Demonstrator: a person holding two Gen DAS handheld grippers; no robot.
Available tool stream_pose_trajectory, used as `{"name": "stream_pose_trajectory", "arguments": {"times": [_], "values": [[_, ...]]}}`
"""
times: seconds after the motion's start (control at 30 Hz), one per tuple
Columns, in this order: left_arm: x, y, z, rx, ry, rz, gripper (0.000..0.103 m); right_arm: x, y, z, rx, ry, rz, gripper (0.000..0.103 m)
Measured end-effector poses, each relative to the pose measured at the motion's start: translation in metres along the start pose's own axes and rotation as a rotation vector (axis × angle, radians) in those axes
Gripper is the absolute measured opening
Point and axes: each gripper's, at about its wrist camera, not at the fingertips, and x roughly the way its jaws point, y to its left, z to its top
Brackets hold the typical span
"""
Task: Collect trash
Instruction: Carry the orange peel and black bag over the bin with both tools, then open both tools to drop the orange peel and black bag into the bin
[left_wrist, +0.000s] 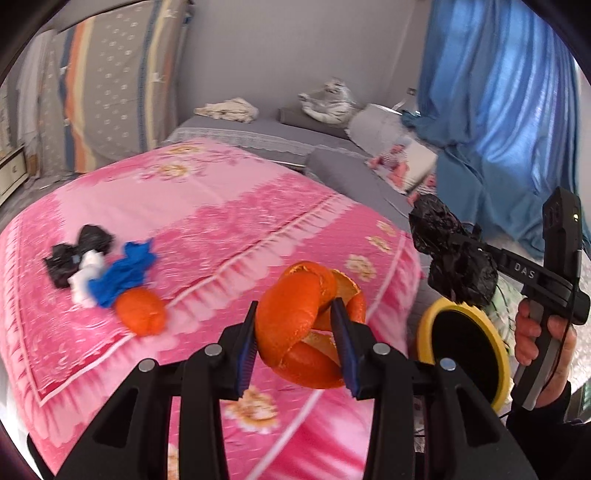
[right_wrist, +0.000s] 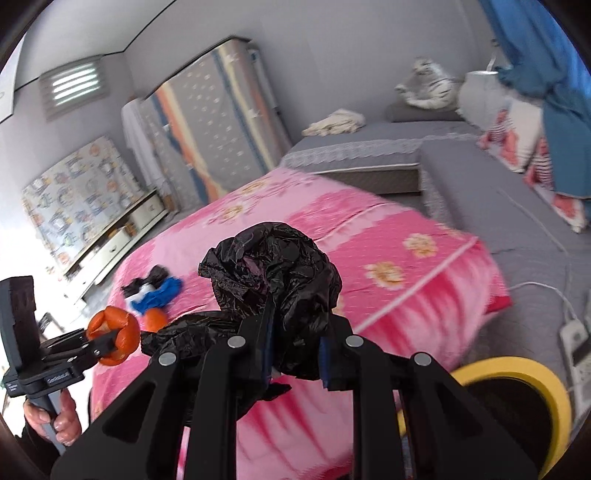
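Note:
My left gripper (left_wrist: 295, 343) is shut on a curled orange peel (left_wrist: 299, 332) and holds it above the pink bedspread (left_wrist: 221, 206); the peel also shows in the right wrist view (right_wrist: 114, 336). My right gripper (right_wrist: 295, 350) is shut on a crumpled black plastic bag (right_wrist: 273, 280), held above the yellow-rimmed bin (right_wrist: 524, 373); the bag also shows in the left wrist view (left_wrist: 454, 254), over the bin (left_wrist: 461, 350). More trash lies on the bed: another orange peel (left_wrist: 142, 312), a blue wad (left_wrist: 127, 271), a white wad (left_wrist: 86, 277) and black plastic scraps (left_wrist: 79, 251).
A grey mattress (left_wrist: 277, 133) with a cat (left_wrist: 330, 98) and a cloth heap (left_wrist: 227, 109) lies behind the bed. Blue curtains (left_wrist: 498, 110) hang at the right. A power strip with a white cable (right_wrist: 572, 332) lies on the floor by the bin.

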Motion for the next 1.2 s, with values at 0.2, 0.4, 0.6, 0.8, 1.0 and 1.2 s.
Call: {"name": "stream_pose_trajectory", "arguments": {"times": [0.2, 0.4, 0.6, 0.8, 1.0, 1.2], "values": [[0.020, -0.043, 0.003, 0.072, 0.036, -0.090, 0.036, -0.025, -0.033, -0.002, 0.038, -0.047, -0.113, 0.018], [0.042, -0.084, 0.002, 0.137, 0.077, -0.178, 0.036, -0.049, -0.064, -0.008, 0.081, -0.074, -0.224, 0.018], [0.059, -0.127, -0.005, 0.218, 0.115, -0.248, 0.036, -0.068, -0.090, -0.016, 0.103, -0.102, -0.353, 0.018], [0.080, -0.162, -0.015, 0.278, 0.161, -0.305, 0.036, -0.079, -0.115, -0.030, 0.145, -0.094, -0.414, 0.018], [0.095, -0.183, -0.032, 0.311, 0.213, -0.347, 0.036, -0.084, -0.134, -0.041, 0.187, -0.080, -0.452, 0.018], [0.108, -0.193, -0.044, 0.320, 0.272, -0.375, 0.036, -0.082, -0.145, -0.050, 0.219, -0.060, -0.459, 0.018]]}}
